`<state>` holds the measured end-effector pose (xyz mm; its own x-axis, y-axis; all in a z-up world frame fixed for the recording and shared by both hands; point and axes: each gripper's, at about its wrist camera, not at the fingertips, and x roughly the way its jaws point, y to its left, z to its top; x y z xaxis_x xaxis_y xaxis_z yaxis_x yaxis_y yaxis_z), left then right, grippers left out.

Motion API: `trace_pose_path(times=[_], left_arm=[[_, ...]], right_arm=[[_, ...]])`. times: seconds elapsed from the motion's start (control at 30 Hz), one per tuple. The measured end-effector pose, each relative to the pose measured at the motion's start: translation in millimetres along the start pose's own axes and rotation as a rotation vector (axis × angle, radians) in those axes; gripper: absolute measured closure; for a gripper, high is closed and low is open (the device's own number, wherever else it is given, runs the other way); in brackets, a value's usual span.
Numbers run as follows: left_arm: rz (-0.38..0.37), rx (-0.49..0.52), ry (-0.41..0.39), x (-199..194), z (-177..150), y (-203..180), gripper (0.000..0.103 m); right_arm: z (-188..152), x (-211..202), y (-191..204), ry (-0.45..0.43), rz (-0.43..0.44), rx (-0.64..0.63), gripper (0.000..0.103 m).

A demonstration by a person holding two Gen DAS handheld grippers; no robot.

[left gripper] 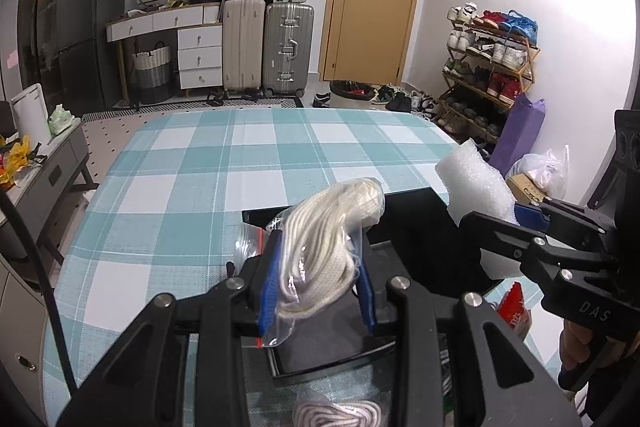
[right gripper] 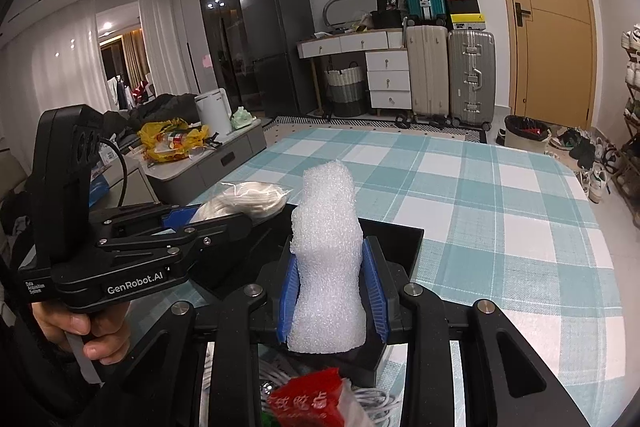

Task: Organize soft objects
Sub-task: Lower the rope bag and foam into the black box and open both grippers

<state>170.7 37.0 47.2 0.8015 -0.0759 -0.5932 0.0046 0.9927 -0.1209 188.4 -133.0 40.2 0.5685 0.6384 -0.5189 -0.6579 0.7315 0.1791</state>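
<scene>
Checked tablecloth (left gripper: 180, 163) below, black tray (right gripper: 404, 239) dead ahead: the left gripper (left gripper: 316, 279) clamps the bagged rope (left gripper: 332, 227), long axis toward the tray, the right gripper (right gripper: 332, 291) squeezes upright foam (right gripper: 328, 251), seemingly nearer the tray.

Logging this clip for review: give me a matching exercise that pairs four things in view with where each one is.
Things:
1. bagged white rope
2. white foam piece
3. black tray
4. red packet

Places:
A. on the checked tablecloth, beneath both claws
B. gripped in the right claw
C. low at the near edge, under the right claw
D. gripped in the left claw

Pairs: 1-D, 2-B, 3-A, 4-C
</scene>
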Motion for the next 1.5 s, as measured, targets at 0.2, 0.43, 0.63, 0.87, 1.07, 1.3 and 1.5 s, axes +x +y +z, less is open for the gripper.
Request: trace_pose_path(times=[0.2,0.43,0.63,0.87,1.07,1.3,1.5], left_arm=[[0.013,0.007,0.021,5.0,-0.8,-0.1,0.072],[0.007,0.013,0.042,12.9,-1.6,-3.6,0.071],[0.014,0.013,0.071,17.2,-4.3,-4.5,0.065],[-0.007,0.036,0.038,-1.1,-5.7,-8.8,0.044],[0.011,0.024,-0.014,-24.6,-13.6,-7.0,0.007],[0.001,0.038,-0.022,-46.2,-30.0,-5.3,0.000],[0.017,0.012,-0.035,-63.6,-43.9,1.0,0.000]], right_arm=[[1.4,12.4,-3.1,0.026,-0.009,-0.005,0.072],[1.4,26.3,-7.6,0.054,-0.029,-0.010,0.072],[-0.9,34.2,-11.0,0.066,-0.041,-0.008,0.068],[-1.5,12.8,-11.9,0.009,-0.080,-0.007,0.030],[-6.9,-23.3,-14.1,-0.023,-0.073,0.054,0.001],[-22.2,-50.6,-9.7,-0.025,-0.043,0.109,0.001],[-39.0,-58.6,-0.9,0.000,-0.058,0.102,0.001]])
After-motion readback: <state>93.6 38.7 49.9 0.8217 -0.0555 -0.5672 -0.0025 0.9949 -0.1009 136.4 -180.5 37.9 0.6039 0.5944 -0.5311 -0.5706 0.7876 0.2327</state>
